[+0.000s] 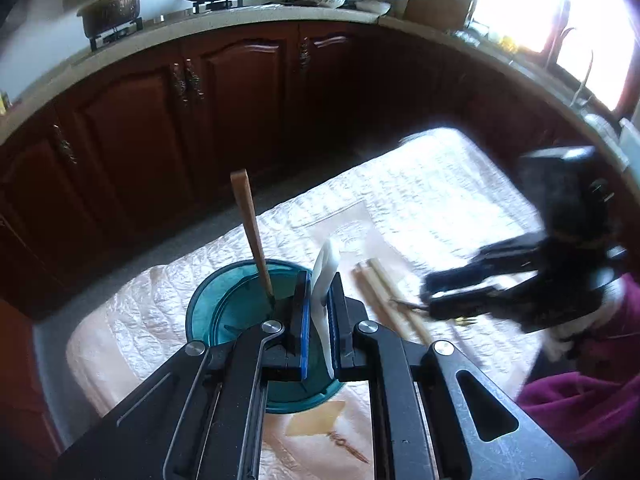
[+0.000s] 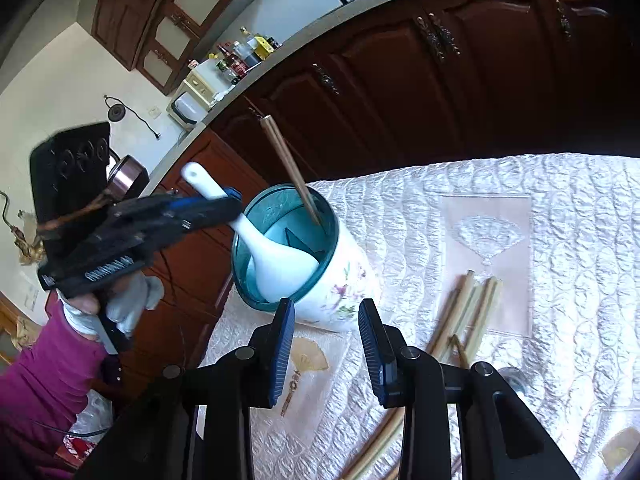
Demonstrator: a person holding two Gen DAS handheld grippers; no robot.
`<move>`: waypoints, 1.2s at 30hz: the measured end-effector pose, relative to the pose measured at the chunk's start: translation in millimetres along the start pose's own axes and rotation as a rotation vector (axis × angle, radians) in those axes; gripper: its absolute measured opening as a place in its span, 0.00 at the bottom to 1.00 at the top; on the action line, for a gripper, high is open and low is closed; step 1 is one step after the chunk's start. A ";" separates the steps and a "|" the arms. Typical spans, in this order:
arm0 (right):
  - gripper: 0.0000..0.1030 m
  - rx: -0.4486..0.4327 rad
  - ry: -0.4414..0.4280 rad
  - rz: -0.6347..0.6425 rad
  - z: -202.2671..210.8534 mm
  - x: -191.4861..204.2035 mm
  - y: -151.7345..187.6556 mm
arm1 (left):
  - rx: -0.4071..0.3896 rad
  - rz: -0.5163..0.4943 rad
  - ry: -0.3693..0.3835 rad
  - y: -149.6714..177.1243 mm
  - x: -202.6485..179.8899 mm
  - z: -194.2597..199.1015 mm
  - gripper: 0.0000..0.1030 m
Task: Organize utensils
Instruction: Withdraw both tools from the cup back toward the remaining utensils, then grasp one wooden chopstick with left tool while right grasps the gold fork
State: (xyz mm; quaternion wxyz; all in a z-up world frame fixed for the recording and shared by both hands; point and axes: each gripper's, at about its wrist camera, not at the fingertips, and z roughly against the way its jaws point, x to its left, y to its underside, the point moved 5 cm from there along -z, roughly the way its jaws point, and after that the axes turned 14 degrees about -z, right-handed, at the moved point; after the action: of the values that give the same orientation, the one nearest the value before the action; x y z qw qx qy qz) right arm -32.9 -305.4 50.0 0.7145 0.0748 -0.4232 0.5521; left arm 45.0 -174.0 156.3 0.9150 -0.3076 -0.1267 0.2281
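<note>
Left gripper (image 1: 318, 312) clamps white ceramic soup spoon (image 2: 276, 252), bowl inside teal-rimmed floral utensil cup (image 2: 340, 280) directly below; only right wrist shows this. Right gripper (image 2: 326, 344) wide open, empty, pale wooden chopsticks (image 2: 476, 304) just right.

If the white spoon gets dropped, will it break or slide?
The glossy white ceramic-looking spoon probably chips if dropped hard. Its smooth handle looks slippery in the left gripper. Its bowl already sits inside the teal-rimmed floral cup, so a release there seems gentle.

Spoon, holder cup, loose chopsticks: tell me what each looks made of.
Spoon: glossy white, probably glazed ceramic, possibly melamine.
Holder cup: glossy white floral outside, teal inside, likely glazed ceramic.
Loose chopsticks: pale matte sticks, apparently bamboo or wood.
</note>
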 end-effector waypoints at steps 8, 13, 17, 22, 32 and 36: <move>0.36 0.003 0.096 -0.032 16.0 -25.6 10.3 | 0.046 0.114 0.025 26.0 -6.3 -27.6 0.26; 0.37 -0.003 0.152 -0.039 29.0 -41.9 19.5 | 0.034 0.164 0.004 34.7 -11.2 -18.2 0.33; 0.37 -0.017 0.212 -0.034 40.6 -59.6 28.3 | -0.027 0.200 -0.016 36.7 -20.4 8.6 0.43; 0.35 0.008 0.251 0.017 37.9 -72.9 42.5 | -0.086 0.220 -0.048 46.5 -47.0 32.4 0.45; 0.26 0.097 0.333 0.116 -27.6 -89.6 45.4 | 0.007 0.286 0.011 76.6 -109.6 -23.3 0.45; 0.16 0.102 0.341 0.106 -40.4 -100.2 42.3 | 0.048 0.297 -0.003 81.9 -122.5 -53.9 0.45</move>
State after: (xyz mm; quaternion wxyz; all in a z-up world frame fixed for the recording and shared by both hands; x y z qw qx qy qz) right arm -51.1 -338.9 -59.6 0.7411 -0.0060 -0.2708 0.6143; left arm -68.5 -204.0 52.3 0.8781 -0.3006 -0.0755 0.3645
